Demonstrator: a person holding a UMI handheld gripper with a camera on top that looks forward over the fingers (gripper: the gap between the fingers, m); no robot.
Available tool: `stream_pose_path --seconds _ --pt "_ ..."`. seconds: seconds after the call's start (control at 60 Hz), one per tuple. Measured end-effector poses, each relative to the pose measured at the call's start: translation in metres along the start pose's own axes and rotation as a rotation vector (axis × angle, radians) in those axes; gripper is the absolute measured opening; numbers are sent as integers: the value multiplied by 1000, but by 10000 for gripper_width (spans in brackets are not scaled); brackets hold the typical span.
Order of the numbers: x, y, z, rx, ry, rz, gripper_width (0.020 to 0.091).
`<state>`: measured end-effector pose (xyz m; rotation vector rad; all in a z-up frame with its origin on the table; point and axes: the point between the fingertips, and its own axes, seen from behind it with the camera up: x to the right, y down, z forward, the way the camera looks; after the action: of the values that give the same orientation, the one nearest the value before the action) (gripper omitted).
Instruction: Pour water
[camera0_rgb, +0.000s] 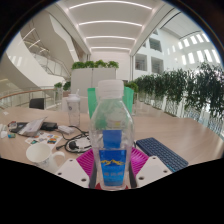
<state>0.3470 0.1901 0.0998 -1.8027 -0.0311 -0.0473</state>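
A clear plastic water bottle (112, 130) with a white cap and a blue label stands upright between my fingers, filling the middle of the view. My gripper (112, 170) is shut on the bottle, and both magenta pads (86, 160) press against its lower body at the label. The bottle's base is hidden below the fingers. To the left, on the wooden table (150, 125), stands a white cup (43, 153).
A dark keyboard (163, 153) lies just right of the fingers. Cables and small devices (35, 128) clutter the left side of the table. A green chair (92, 100) and planters with greenery (180, 92) stand beyond the table.
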Motion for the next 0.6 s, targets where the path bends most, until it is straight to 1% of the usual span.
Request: stream_pose_path --seconds 0.15,0.183,0.217,0.317,0.35,0.367,0.4,0.433,0.467,0.517,0.533,0.583,0.6 --pt "-4 45 13 -54 18 40 469" --pt "-4 43 13 -22 21 57 465" --pt "-4 45 13 -17 24 76 466" --pt "-4 47 13 -32 19 67 467" --pt "-6 46 14 -36 22 71 483" --pt "-2 44 10 -41 22 76 504" --pt "-2 47 9 -63 22 90 523" --pt "-1 51 6 -99 21 108 550" --pt "-5 60 8 -135 25 130 610" --pt "-4 57 -9 -172 13 156 804" --pt "-4 57 -14 -179 10 161 854" --pt "-7 59 -27 -191 14 169 823" --pt "-7 58 -33 -193 16 169 822"
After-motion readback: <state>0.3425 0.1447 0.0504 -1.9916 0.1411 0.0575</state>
